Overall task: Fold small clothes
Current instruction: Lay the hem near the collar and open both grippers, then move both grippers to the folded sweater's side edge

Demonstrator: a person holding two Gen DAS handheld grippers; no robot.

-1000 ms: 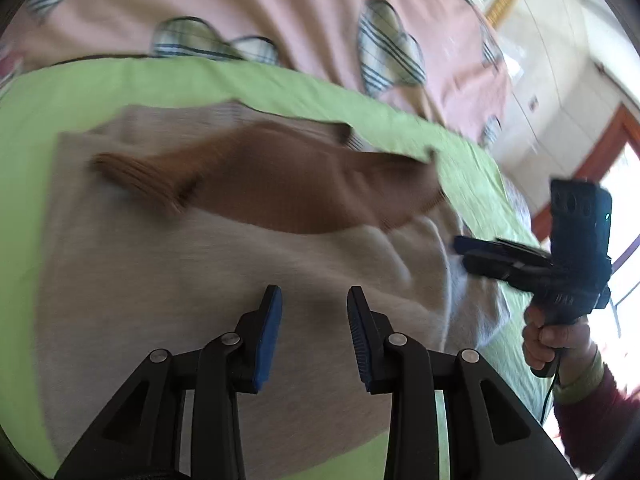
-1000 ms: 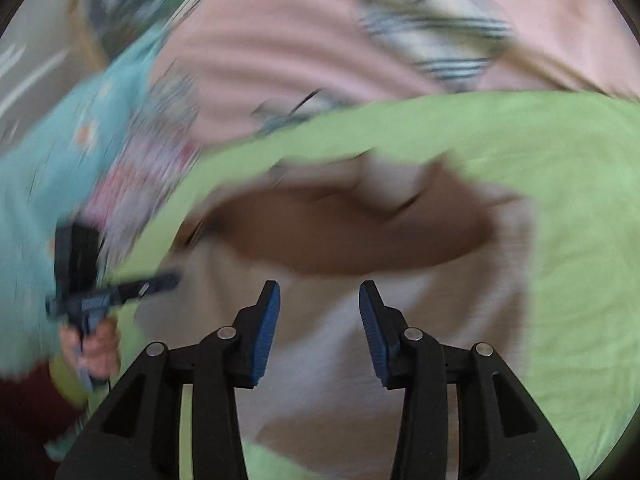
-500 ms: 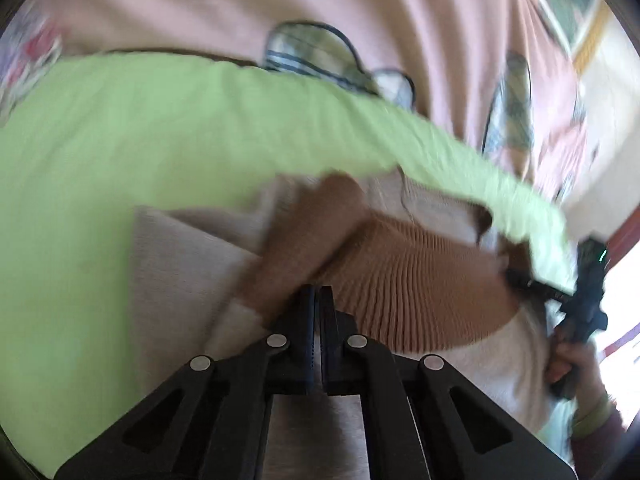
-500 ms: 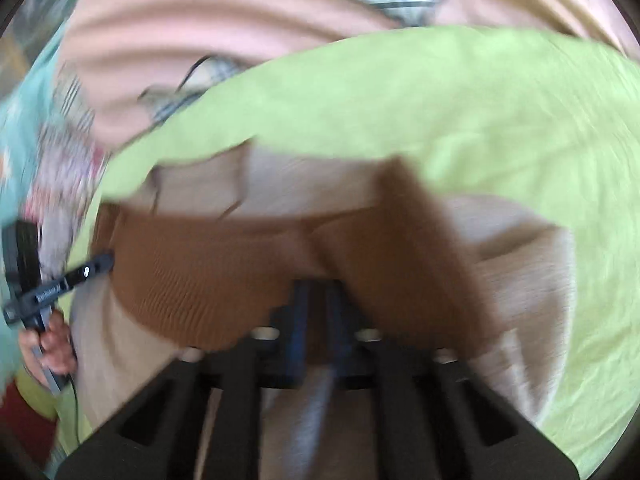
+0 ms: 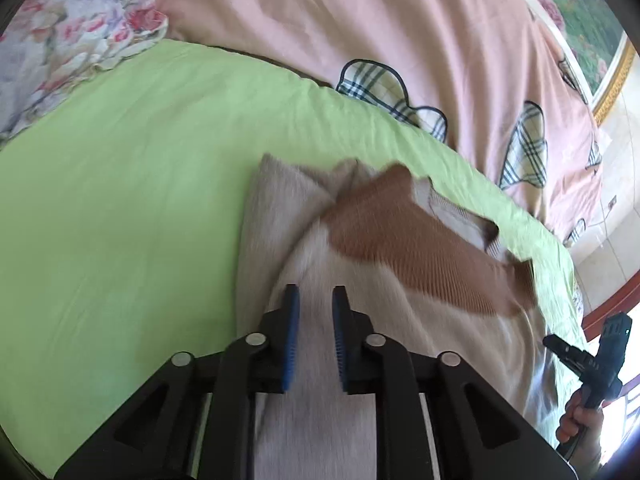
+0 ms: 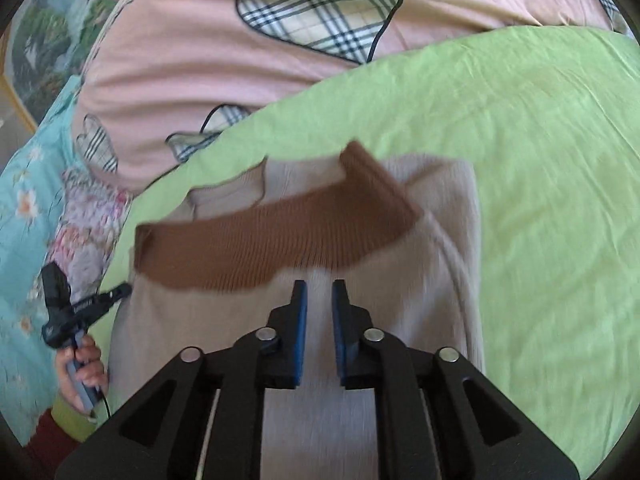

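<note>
Lying on the green bed sheet [image 5: 120,184], the beige sweater [image 5: 316,420] with its brown band [image 6: 260,236] passes beneath both tongs; left tongs [image 5: 313,336] and right tongs [image 6: 319,334] hover slightly parted, gripping nothing.

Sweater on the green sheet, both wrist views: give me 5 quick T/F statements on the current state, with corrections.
1. The beige sweater lies on the green sheet. True.
2. The left gripper is clamped on the brown band. False: its jaws stand apart with nothing between them, above the beige knit.
3. The brown band runs across the sweater's upper part. True.
4. The right gripper is shut on a sleeve. False: there is a gap between its fingers and no cloth in it.
5. A pink quilt with plaid hearts lies beyond the green sheet. True.
</note>
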